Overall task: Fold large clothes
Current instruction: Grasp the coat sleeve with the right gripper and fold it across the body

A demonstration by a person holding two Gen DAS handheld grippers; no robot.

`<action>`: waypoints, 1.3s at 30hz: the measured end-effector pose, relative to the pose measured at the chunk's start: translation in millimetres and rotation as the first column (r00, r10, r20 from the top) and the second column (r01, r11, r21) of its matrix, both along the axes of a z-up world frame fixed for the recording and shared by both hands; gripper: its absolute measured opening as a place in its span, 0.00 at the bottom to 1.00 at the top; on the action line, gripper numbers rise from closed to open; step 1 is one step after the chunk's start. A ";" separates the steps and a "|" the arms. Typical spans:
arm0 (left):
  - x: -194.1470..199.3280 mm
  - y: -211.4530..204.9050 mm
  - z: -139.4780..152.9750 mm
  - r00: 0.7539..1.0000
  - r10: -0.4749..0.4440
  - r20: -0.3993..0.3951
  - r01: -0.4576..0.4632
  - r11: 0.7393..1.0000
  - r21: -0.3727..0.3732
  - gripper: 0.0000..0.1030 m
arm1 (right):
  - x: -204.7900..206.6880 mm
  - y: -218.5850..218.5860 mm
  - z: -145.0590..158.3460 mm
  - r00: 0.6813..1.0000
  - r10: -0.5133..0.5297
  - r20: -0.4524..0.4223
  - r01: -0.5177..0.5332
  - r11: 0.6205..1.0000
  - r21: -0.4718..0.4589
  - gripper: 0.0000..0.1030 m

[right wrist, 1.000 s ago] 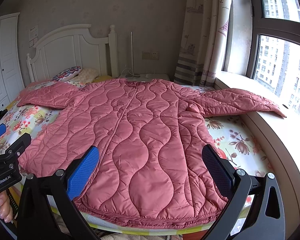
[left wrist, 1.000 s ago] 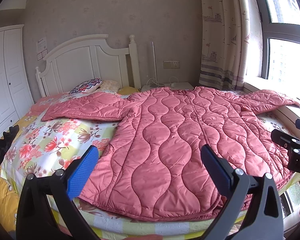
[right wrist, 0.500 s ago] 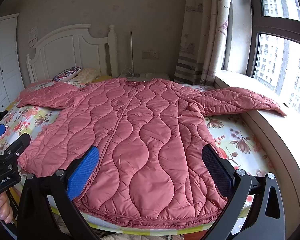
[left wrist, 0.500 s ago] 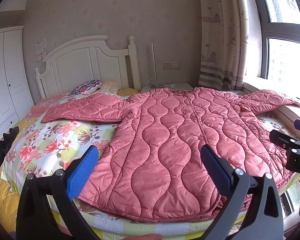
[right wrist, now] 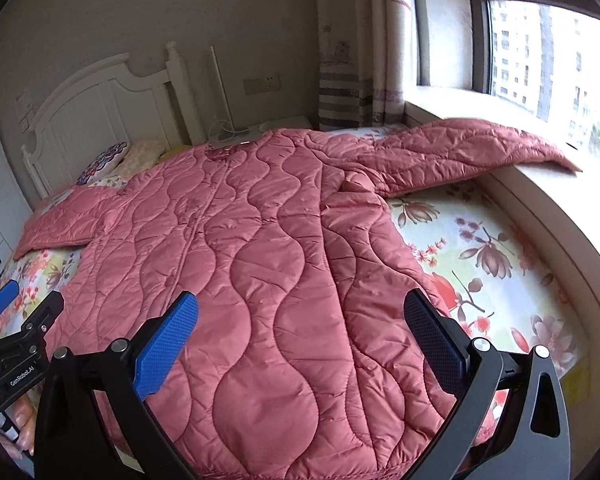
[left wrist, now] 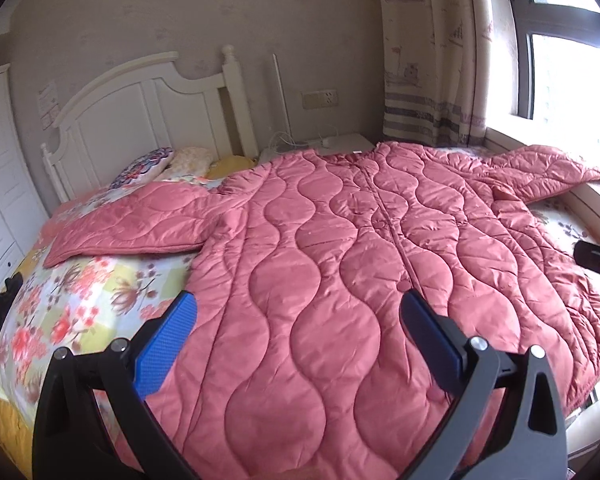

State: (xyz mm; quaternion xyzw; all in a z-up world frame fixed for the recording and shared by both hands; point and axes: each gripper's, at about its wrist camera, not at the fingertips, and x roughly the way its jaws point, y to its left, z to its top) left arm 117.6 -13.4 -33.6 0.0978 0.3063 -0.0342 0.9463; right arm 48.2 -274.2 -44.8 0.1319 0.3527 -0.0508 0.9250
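Left wrist view looks along the left gripper (left wrist: 298,344), whose two blue-padded fingers stand wide apart with nothing between them, hanging over the near hem of a large pink quilted coat (left wrist: 340,264). The coat lies spread flat, front up, across a bed (left wrist: 80,300) covered by a floral sheet; its closure line runs from the near hem to the far collar. One sleeve (left wrist: 136,224) stretches out to the left over the sheet, and the other sleeve (left wrist: 548,168) reaches right toward the window sill. At the far left end of the bed, a patterned pillow (left wrist: 144,164) rests against the white headboard (left wrist: 140,108), and a striped curtain (left wrist: 432,60) hangs at the far right beside the window. The tip of the right gripper shows at the right edge of this view, over the coat's right side. In the right wrist view, the right gripper (right wrist: 300,344) is likewise spread wide and empty, poised above the coat's (right wrist: 240,272) near right part. Here the right sleeve (right wrist: 472,152) lies with its cuff resting on the pale window sill (right wrist: 560,216), and bare floral sheet shows between that sleeve and the coat's body. The left gripper (right wrist: 16,332) appears at the left edge of this view, beside the coat's near left corner, with part of a hand (right wrist: 22,426) below it.
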 end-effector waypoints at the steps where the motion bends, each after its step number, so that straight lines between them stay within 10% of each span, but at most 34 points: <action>1: 9.4 -5.5 -1.9 1.000 -0.009 -0.014 0.009 1.000 0.011 0.98 | 5.1 -11.9 -2.4 1.000 -0.019 -0.009 0.020 0.999 0.031 0.96; 9: 129.7 7.7 -38.4 0.989 0.026 -0.144 -0.019 0.998 0.054 0.98 | 64.0 -135.9 -18.2 0.965 -0.256 -0.060 0.262 0.914 0.310 0.96; 16: 170.4 41.8 -85.2 0.960 0.074 -0.272 -0.077 0.997 0.002 0.98 | 137.6 -225.4 -42.7 0.868 -0.486 -0.103 0.486 0.789 0.375 0.95; 23: 175.0 59.4 -99.0 0.950 0.038 -0.310 -0.074 0.991 -0.107 0.98 | 171.4 -251.6 -59.7 0.833 -0.543 -0.102 0.541 0.763 0.353 0.50; 28: 173.3 56.5 -98.8 0.950 0.042 -0.310 -0.079 0.991 -0.107 0.98 | 187.8 -224.6 -14.3 0.822 -0.568 0.051 0.565 0.823 0.052 0.29; 32: 173.0 57.4 -98.6 0.950 0.043 -0.310 -0.079 0.991 -0.106 0.98 | 220.7 -140.3 28.5 0.904 -0.382 0.194 0.426 0.846 -0.321 0.29; 35: 173.4 57.6 -98.1 0.949 0.041 -0.311 -0.079 0.991 -0.108 0.98 | 237.6 -42.4 31.3 0.973 -0.094 0.212 0.205 0.775 -0.598 0.30; 39: 173.3 57.5 -98.0 0.950 0.041 -0.311 -0.078 0.991 -0.110 0.98 | 240.0 70.8 -23.9 0.976 0.218 -0.017 -0.142 0.572 -0.808 0.34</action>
